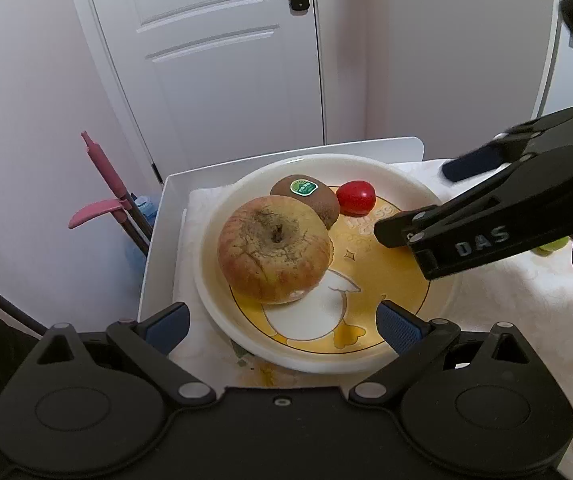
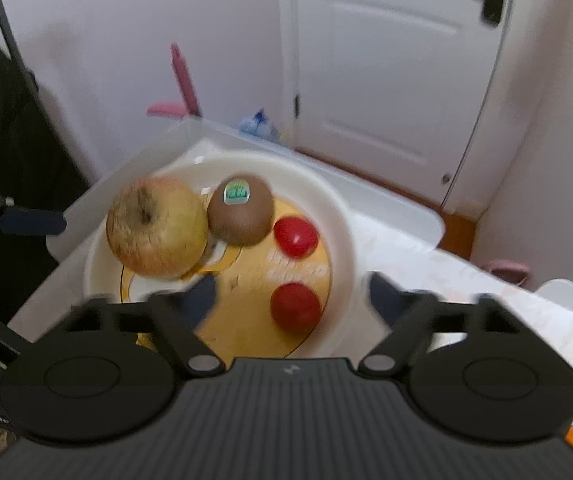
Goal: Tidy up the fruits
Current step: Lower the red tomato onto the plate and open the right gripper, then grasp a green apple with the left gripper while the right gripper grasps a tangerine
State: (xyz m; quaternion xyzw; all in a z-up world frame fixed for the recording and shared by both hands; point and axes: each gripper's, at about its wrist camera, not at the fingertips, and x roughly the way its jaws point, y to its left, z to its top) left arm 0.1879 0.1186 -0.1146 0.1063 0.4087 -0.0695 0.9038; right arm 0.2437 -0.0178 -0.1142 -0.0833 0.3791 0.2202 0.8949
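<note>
The plate (image 2: 342, 216) sits just ahead of both grippers, carrying the apple (image 2: 157, 226), kiwi (image 2: 241, 210) and 2 tomatoes. The nearer tomato (image 2: 295, 308) lies loose between the right gripper (image 2: 290, 292)'s wide, empty jaws; a nudge could roll it. The left gripper (image 1: 282, 322) gapes wide, empty too.

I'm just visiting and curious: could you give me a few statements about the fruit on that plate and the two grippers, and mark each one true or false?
1. The kiwi carries a green sticker. True.
2. The apple lies off the plate, on the table. False: it sits on the plate, touching the kiwi.
3. Two small red fruits, one behind the other, lie on the plate. True.
4. The right gripper grips a red fruit. False: its jaws stand open, pads clear of the fruit.
5. The left gripper is open and empty. True.
</note>
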